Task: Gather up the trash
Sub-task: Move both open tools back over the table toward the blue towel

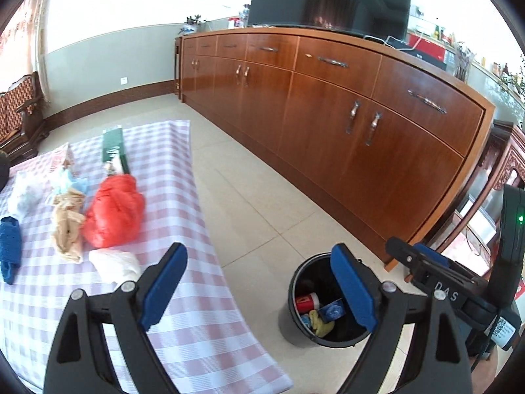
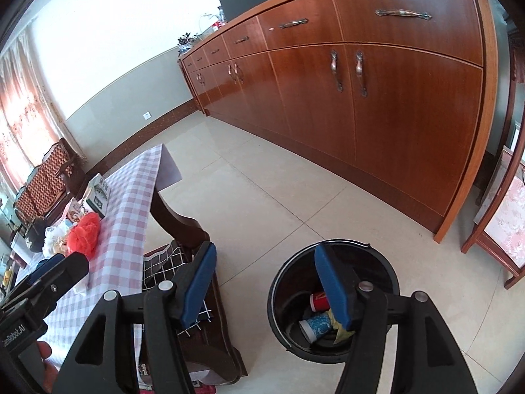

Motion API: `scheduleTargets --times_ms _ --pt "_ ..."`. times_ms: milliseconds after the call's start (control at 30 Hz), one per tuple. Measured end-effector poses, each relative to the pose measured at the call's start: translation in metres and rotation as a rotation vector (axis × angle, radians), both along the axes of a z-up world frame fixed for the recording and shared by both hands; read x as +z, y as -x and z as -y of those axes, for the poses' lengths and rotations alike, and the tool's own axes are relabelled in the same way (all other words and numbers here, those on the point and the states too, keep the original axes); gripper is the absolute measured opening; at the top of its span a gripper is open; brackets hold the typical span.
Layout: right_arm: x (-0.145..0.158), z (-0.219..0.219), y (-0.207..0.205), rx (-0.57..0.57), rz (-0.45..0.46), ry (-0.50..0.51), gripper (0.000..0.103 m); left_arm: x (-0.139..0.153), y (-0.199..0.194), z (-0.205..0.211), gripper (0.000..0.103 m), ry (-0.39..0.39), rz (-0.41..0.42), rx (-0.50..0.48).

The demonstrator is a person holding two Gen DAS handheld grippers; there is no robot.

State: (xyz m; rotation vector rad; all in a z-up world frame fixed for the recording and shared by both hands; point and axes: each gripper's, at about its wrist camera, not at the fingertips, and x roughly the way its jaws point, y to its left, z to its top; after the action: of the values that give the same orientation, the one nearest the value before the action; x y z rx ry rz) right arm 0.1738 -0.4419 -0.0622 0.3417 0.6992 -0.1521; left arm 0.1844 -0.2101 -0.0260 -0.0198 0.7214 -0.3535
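I have both claws spread wide with nothing between their blue pads. My left claw (image 1: 259, 282) hangs over the near edge of the checked surface (image 1: 183, 321), its right finger crossing in front of the black bin (image 1: 295, 298) that stands on the tiled floor (image 1: 262, 203) just beside the surface. My right claw (image 2: 265, 282) sits above the same bin (image 2: 282, 282), well clear of its rim. Inside the bin I can see a red cup (image 2: 319, 300), a blue patterned cup (image 2: 316, 325) and something yellow (image 2: 341, 330) lying at the bottom. The trash left on the surface is clustered toward the far side: a crumpled red bag (image 1: 113, 211), a beige wad (image 1: 69, 226) touching its left flank, a white crumpled piece (image 1: 115, 264) just in front of the red bag, a blue cloth (image 1: 10, 249) at the left edge, pale plastic (image 1: 26, 193) behind it, and a green packet (image 1: 113, 147) farther back. A long wooden cabinet (image 1: 328, 124) runs along the wall across the floor.
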Motion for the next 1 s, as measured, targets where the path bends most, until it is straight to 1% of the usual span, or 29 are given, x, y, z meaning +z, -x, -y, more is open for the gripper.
scheduleTargets --times_ms 267,567,633,767,1000 --pt "0.013 -0.064 -0.012 0.123 0.043 0.021 0.066 0.004 0.009 -0.070 0.090 -0.028 0.037 0.136" --pt "0.014 -0.129 -0.029 0.249 0.046 0.022 0.066 -0.009 0.012 -0.137 0.090 -0.044 0.028 0.272" --pt "0.014 -0.143 -0.034 0.271 0.048 0.025 0.067 -0.011 0.013 -0.151 0.090 -0.035 0.024 0.298" --pt "0.015 -0.168 -0.047 0.312 0.049 0.022 0.068 -0.014 0.010 -0.171 0.090 -0.026 0.018 0.332" --pt "0.012 -0.206 -0.067 0.367 0.045 0.021 0.070 -0.019 -0.003 -0.191 0.090 -0.011 0.009 0.366"
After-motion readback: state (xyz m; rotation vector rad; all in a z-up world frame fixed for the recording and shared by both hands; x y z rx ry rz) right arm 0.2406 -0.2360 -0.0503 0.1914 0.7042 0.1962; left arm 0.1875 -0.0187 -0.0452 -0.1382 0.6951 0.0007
